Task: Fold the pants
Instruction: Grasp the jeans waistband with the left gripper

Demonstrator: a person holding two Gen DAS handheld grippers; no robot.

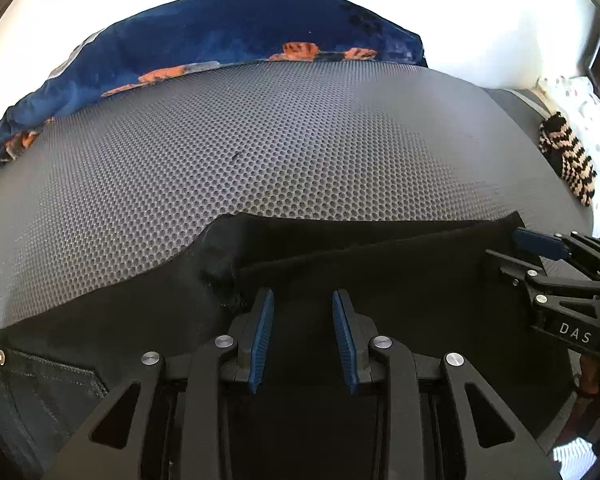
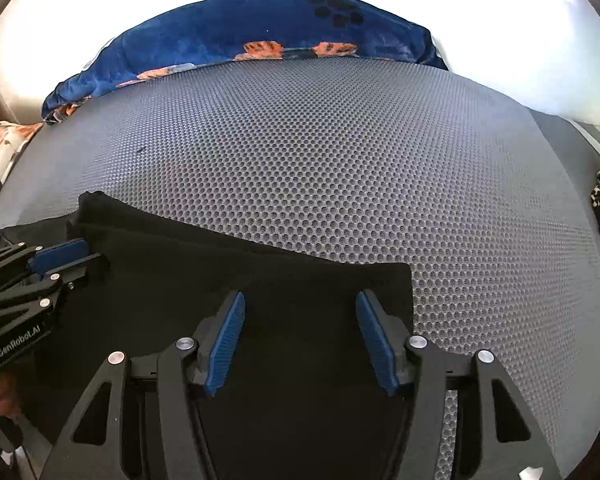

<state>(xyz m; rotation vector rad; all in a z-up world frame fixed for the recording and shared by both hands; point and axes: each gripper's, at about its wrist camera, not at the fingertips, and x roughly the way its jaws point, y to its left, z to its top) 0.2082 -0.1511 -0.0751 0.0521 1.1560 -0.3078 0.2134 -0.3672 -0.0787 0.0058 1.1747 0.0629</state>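
Observation:
Black pants (image 1: 380,272) lie on the grey perforated mat (image 1: 260,140), with a folded leg layer on top; a pocket with a rivet (image 1: 0,357) shows at lower left. My left gripper (image 1: 303,300) is open just above the fabric, holding nothing. In the right wrist view the pants (image 2: 260,272) end in a hem corner at right, and my right gripper (image 2: 300,300) is open wide over them, empty. Each gripper shows in the other's view: the right one (image 1: 540,248) at the right edge, the left one (image 2: 60,258) at the left edge.
A blue blanket with orange patches (image 1: 220,32) is bunched along the mat's far edge. A black-and-cream striped knit item (image 1: 568,156) lies at the right. A floral cloth (image 2: 0,148) is at the left in the right wrist view.

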